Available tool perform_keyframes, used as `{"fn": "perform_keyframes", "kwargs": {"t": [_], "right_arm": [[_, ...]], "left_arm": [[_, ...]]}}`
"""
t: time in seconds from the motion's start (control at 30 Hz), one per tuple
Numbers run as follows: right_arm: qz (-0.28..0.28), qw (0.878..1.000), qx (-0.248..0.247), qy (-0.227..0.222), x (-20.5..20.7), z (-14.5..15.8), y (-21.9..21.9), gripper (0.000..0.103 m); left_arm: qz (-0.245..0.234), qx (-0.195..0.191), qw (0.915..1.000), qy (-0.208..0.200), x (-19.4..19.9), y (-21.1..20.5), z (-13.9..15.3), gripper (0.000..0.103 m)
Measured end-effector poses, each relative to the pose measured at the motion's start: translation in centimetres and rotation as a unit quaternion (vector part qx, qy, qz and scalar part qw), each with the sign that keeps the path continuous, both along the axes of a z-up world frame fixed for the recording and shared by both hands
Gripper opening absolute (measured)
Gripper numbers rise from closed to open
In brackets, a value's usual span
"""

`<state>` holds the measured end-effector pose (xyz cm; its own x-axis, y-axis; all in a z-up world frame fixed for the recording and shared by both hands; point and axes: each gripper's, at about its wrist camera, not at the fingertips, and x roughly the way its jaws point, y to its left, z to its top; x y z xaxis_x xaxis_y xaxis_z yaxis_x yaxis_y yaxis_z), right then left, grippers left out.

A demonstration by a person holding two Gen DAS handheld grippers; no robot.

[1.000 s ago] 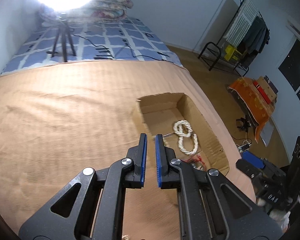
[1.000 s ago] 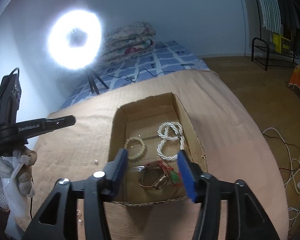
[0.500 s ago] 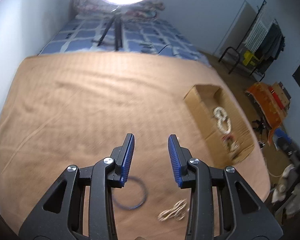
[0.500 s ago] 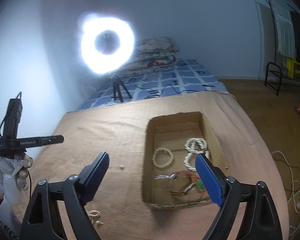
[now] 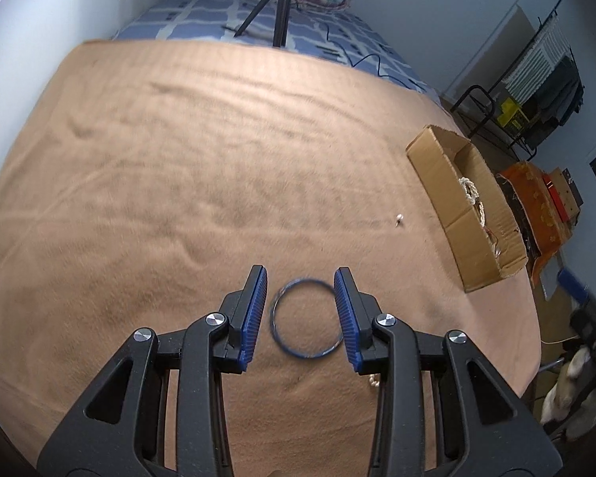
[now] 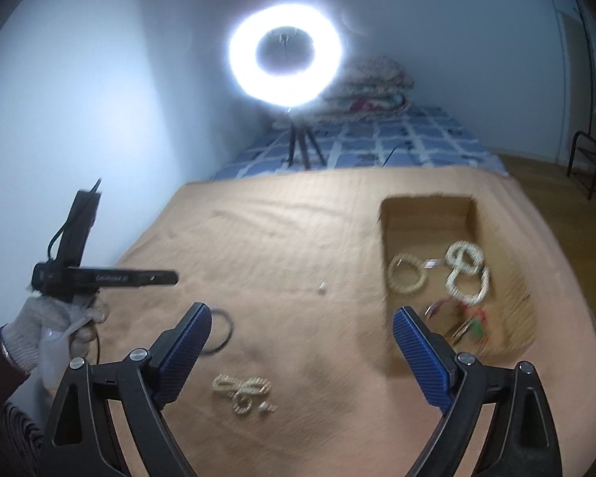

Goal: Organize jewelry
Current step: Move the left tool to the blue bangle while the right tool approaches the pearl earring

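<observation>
A thin blue bangle [image 5: 306,318] lies flat on the tan blanket between the fingers of my open left gripper [image 5: 300,284], which hovers over it. The bangle shows dark in the right wrist view [image 6: 222,330]. A cardboard box [image 5: 429,163] stands to the right with pearl necklaces [image 6: 467,270], a bead bracelet [image 6: 406,273] and other pieces inside. My right gripper [image 6: 302,328] is wide open and empty above the blanket, left of the box [image 6: 425,206]. A loose pearl piece [image 6: 240,389] lies below it. A small earring [image 6: 322,287] lies mid-blanket.
A ring light on a tripod [image 6: 286,51] stands on the blue checked bedding [image 6: 397,143] behind the blanket. Folded quilts [image 6: 371,87] lie at the back. A clothes rack [image 5: 536,75] and floor clutter [image 5: 536,198] are at the right, beyond the bed edge.
My left gripper swung left away from the box, opened, and came down around the blue bangle. My right gripper opened wider and drew back left from over the box.
</observation>
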<state>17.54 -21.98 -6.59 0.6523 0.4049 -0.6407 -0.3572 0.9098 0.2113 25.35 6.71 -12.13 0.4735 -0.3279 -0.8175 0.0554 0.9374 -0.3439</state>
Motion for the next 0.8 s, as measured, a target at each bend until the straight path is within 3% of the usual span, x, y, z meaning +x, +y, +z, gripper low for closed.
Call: {"fn": "perform_keyframes", "kwargs": {"t": [0.13, 0.2, 0.4, 0.63, 0.8], "right_arm": [[0.015, 0.999, -0.01, 0.03, -1.4, -2.4, 1.3, 0.081], [0.027, 0.998, -0.024, 0.042, -1.9, -3.6, 2.1, 0.067], [0.09, 0.99, -0.062, 0.087, -2.5, -7.4, 4.6, 0.042], [0.15, 0.979, -0.106, 0.084, -2.5, -8.9, 5.7, 0.035], [0.195, 0.965, -0.158, 0.076, -2.7, -10.0, 6.2, 0.033]], "left_arm": [[-0.011, -0.008, 0.9998, 0.016, -0.2, -0.1, -1.4, 0.035], [-0.015, -0.015, 0.9995, 0.024, -0.2, -0.2, -2.1, 0.035], [-0.017, -0.033, 0.9984, 0.043, -0.1, -0.1, -3.6, 0.035], [-0.021, -0.029, 0.9972, 0.066, 0.3, -0.5, -5.4, 0.035], [-0.028, -0.019, 0.9964, 0.078, 0.6, -1.0, -6.4, 0.035]]}}
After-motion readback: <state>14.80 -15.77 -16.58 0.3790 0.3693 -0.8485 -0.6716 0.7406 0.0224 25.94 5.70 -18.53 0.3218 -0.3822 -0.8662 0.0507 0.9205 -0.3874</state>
